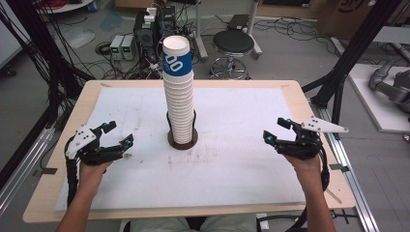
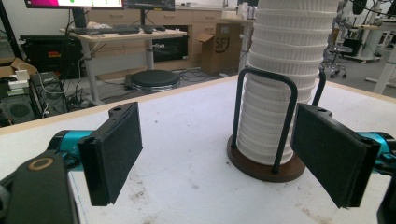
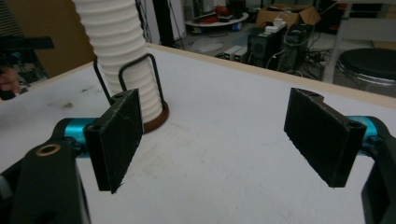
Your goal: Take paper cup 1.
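While nothing sits between them, both hand-held grippers (image 1: 117, 134) (image 1: 275, 129) gape wide.

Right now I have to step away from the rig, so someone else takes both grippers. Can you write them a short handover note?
Left gripper: open, nothing between its jaws, held left of the stack.
Right gripper: open, nothing between its jaws, held right of the stack.
Stack of paper cups: upright at mid-table in a wire cup holder on a round brown base; the top cup has a blue band.
Done: nothing visible; no cup lies loose on the white mat.
Left: probably to take cups off the stack, though neither gripper touches it yet.
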`<act>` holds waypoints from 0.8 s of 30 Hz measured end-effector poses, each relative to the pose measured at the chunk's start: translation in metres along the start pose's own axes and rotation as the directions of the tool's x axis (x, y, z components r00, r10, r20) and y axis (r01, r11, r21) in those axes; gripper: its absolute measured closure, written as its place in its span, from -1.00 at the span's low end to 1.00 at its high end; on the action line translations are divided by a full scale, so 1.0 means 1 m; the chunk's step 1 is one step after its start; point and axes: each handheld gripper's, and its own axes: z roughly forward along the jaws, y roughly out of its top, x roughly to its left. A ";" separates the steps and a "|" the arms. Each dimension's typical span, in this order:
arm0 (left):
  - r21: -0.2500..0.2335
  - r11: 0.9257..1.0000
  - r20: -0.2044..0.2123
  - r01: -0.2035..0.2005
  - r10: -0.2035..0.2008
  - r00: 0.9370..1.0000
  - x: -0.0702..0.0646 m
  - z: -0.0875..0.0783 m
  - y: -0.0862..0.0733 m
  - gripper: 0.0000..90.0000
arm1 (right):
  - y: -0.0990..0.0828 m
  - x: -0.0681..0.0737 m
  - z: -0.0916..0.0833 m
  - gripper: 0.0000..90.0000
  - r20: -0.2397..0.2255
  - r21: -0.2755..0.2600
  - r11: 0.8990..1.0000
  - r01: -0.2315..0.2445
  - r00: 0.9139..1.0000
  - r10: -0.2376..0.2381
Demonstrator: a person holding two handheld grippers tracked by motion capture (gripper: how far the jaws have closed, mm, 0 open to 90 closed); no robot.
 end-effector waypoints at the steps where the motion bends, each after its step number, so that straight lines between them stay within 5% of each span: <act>1: 0.000 1.000 0.001 0.001 -0.001 1.000 0.000 0.000 0.000 -0.63 | 0.013 0.004 0.005 -0.55 -0.026 -0.006 1.000 0.013 1.000 -0.013; 15: 0.000 1.000 0.004 0.002 -0.002 1.000 0.000 -0.001 0.000 -0.63 | 0.092 0.031 0.042 -0.55 -0.146 0.007 0.992 0.127 0.981 -0.125; 24: -0.003 1.000 0.003 0.003 -0.003 1.000 0.000 -0.001 0.000 -0.63 | 0.126 0.043 0.061 -0.55 -0.208 0.008 0.988 0.156 0.966 -0.151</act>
